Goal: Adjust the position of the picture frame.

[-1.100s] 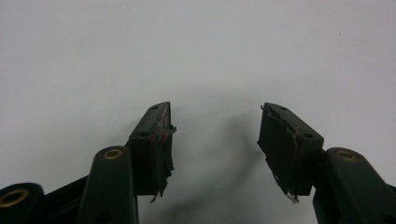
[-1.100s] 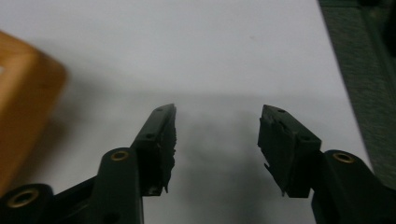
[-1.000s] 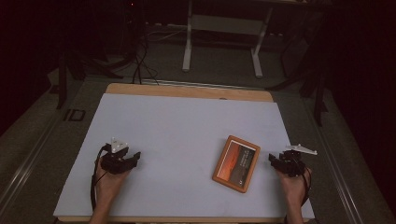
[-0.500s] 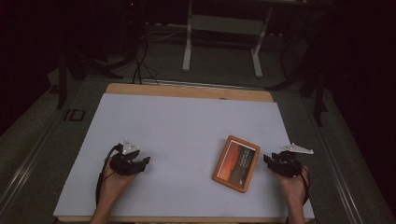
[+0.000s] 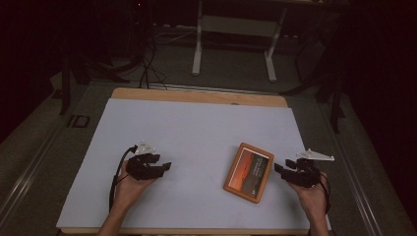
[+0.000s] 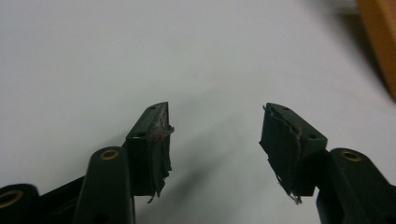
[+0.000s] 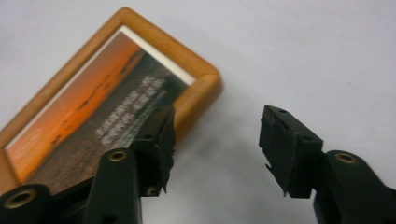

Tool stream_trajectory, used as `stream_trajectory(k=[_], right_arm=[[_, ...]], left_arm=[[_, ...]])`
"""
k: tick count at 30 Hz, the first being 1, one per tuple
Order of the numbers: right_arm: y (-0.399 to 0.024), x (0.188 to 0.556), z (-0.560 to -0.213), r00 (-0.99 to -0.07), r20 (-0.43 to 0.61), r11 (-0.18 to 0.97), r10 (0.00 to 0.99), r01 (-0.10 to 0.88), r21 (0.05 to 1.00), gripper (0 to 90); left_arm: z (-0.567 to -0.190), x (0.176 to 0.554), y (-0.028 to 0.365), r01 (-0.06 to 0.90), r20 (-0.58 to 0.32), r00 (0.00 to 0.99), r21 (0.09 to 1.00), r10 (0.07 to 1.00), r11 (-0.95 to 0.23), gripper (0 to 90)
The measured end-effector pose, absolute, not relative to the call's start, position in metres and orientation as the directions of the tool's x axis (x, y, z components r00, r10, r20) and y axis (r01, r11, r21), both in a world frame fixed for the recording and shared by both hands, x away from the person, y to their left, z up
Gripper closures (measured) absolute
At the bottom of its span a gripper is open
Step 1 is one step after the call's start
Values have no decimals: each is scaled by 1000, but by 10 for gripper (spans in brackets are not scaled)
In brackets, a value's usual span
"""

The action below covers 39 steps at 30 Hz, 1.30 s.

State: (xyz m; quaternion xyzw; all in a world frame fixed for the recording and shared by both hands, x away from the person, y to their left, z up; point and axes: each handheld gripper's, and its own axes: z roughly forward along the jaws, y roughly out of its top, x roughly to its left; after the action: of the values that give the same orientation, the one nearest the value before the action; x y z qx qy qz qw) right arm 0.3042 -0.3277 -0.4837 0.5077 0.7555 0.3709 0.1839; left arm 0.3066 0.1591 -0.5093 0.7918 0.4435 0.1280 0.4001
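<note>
A wooden picture frame (image 5: pixel 249 171) holding a sunset photograph lies flat on the white bench (image 5: pixel 196 132), near its front right. The right claw (image 5: pixel 281 169) hovers just beside the frame's right edge, its jaws having just been opening with nothing between them. The left claw (image 5: pixel 164 167), well apart, likewise has just been opening, released over bare bench.

High view: dim, room behind nearly black, white table top (image 5: pixel 196 137) the only lit surface, grainy. Gripper views brighter, soft shadows under the jaws. Picture frame (image 7: pixel 93 112) slightly blurred; far corners soft, vignetted.
</note>
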Motion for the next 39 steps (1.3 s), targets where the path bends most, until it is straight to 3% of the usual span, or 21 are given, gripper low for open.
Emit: stream_trajectory(k=[8,30,39], right_arm=[[-316,304,-490,-455,151,213,878,651,728,319],[-302,302,-507,-503,218,231,836,685,691,364],[-303,301,-508,-498,237,217,834,691,690,333]], left_arm=[[-500,317,138,579,-185,654,746,733,-329,381],[-508,335,70,534,-216,766,737,605,-414,309],[-510,341,46,525,-235,783,745,575,-411,284]])
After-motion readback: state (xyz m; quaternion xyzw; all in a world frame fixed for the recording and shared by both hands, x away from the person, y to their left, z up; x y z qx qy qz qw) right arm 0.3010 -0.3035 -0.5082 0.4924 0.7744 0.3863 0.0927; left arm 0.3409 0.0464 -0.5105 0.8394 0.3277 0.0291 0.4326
